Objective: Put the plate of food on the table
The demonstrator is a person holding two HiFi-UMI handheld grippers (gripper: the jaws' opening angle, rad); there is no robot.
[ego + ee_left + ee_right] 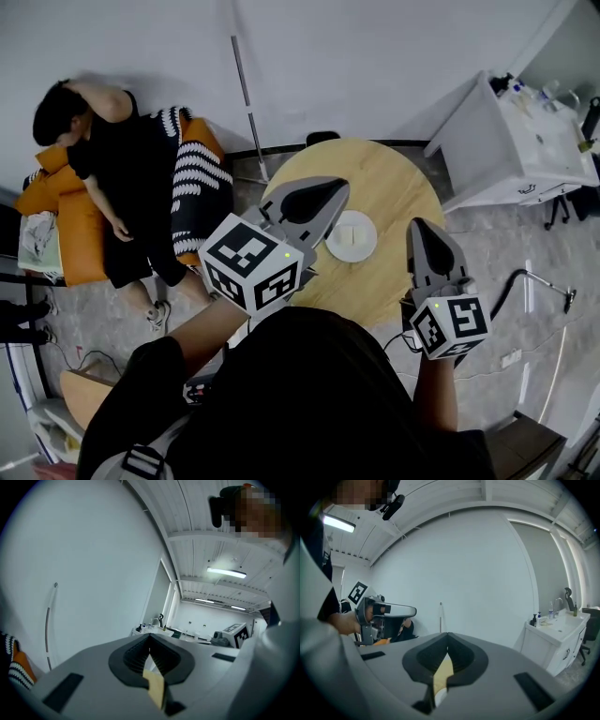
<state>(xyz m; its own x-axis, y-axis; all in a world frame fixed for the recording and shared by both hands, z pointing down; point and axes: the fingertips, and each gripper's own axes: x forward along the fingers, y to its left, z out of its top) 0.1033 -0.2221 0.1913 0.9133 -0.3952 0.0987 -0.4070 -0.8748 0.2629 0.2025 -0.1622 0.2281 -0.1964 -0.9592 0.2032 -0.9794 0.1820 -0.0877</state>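
Observation:
A white plate [352, 236] with a pale piece of food on it rests on the round wooden table [394, 187], near the table's middle. My left gripper [330, 194] hovers above the table's left side, just left of the plate, its jaws shut and empty. To the right of the plate my right gripper [424, 232] is also shut with nothing in it. Both gripper views point up at the walls. In the left gripper view the jaws [150, 638] meet at their tips. The right gripper [447, 637] looks the same, and the left gripper [377, 618] shows beyond it.
A person [122, 159] sits on an orange sofa [70, 234] at the left, beside a striped cushion [199, 183]. A white cabinet with bottles [520, 141] stands at the right. A thin pole [248, 103] leans on the wall behind the table. A cable [525, 277] lies on the floor.

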